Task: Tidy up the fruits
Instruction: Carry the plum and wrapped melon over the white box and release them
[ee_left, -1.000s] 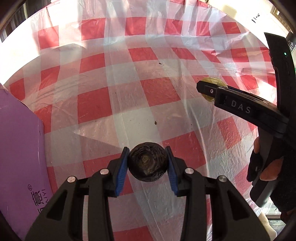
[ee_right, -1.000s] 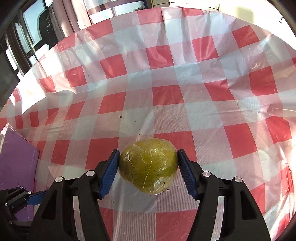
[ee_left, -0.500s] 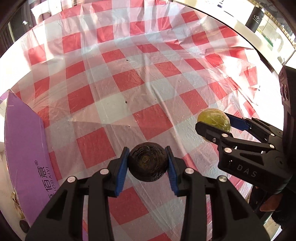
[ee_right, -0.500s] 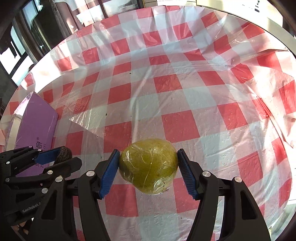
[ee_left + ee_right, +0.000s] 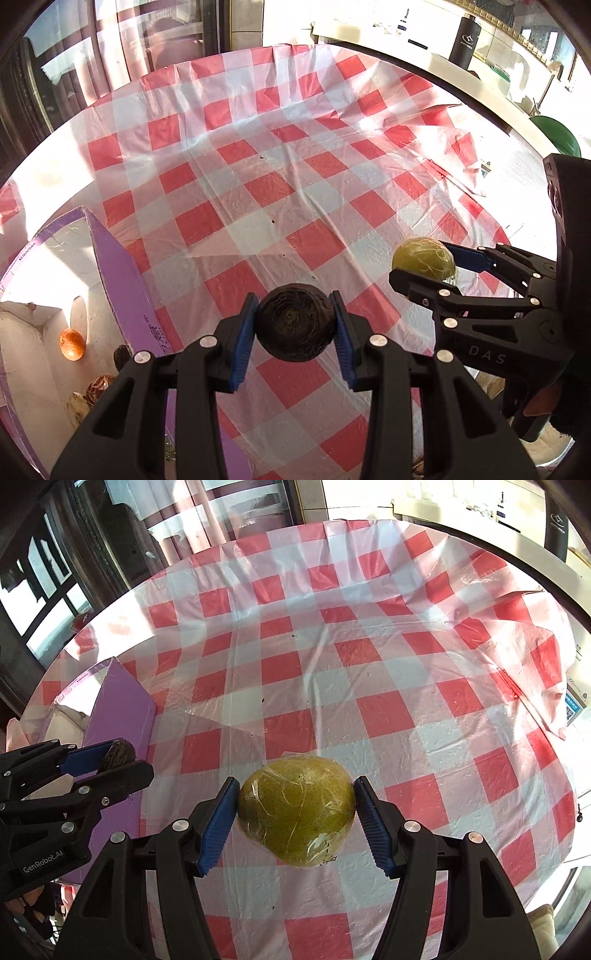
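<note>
My left gripper (image 5: pixel 295 325) is shut on a dark, wrinkled round fruit (image 5: pixel 295 326), held above the red-and-white checked tablecloth (image 5: pixel 258 192). My right gripper (image 5: pixel 297 812) is shut on a yellow-green pear wrapped in clear film (image 5: pixel 297 812). In the left wrist view the right gripper (image 5: pixel 424 267) and its pear (image 5: pixel 423 258) hang at the right. The right wrist view shows the left gripper (image 5: pixel 122 760) with the dark fruit (image 5: pixel 120 758) at the left. A purple box (image 5: pixel 122 288) stands open at the left with an orange fruit (image 5: pixel 72 343) and other fruits inside.
The checked cloth (image 5: pixel 332 664) covers the whole round table, wrinkled and folded up at its right edge (image 5: pixel 535 657). A black bottle (image 5: pixel 466 40) stands on a counter beyond the table. A green round object (image 5: pixel 557 134) sits at the far right.
Both grippers have risen and drawn back with their fruits, so more of the table shows. The purple box's open inside has come into view at the left.
</note>
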Motion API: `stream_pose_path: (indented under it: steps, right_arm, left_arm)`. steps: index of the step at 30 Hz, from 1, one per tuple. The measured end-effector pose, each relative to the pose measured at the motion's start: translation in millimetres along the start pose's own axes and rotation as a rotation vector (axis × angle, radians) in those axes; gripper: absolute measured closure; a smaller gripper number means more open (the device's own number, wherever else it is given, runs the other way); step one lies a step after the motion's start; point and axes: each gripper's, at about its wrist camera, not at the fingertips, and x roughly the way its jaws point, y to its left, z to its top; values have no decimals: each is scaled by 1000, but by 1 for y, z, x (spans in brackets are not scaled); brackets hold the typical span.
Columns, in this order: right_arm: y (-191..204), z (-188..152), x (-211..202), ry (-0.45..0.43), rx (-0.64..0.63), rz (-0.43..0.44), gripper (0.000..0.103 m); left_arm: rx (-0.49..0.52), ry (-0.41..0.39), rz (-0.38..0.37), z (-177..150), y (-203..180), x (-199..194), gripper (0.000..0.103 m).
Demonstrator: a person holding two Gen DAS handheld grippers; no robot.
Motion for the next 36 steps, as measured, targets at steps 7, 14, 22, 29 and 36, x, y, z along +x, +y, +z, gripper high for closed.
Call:
stream_pose_path:
  steps: [7, 14, 22, 29, 36]
  right_arm:
    - [66, 6, -27, -3, -120, 23, 41]
    - [141, 11, -43, -67, -287, 90, 41]
    - [210, -2, -36, -46, -457, 172, 41]
    - [252, -8, -18, -9, -596, 187, 41]
    - [282, -19, 8, 47, -698, 190, 41]
  left_arm:
    - [-14, -12, 69, -22, 39, -41, 64]
    - [-100, -37, 145, -55, 96, -74, 64]
    - [-209, -60, 197, -86, 143, -95, 64]
    - [-296, -61, 231, -109, 176, -97, 64]
    - [-379, -34, 278, -130, 203, -87, 64]
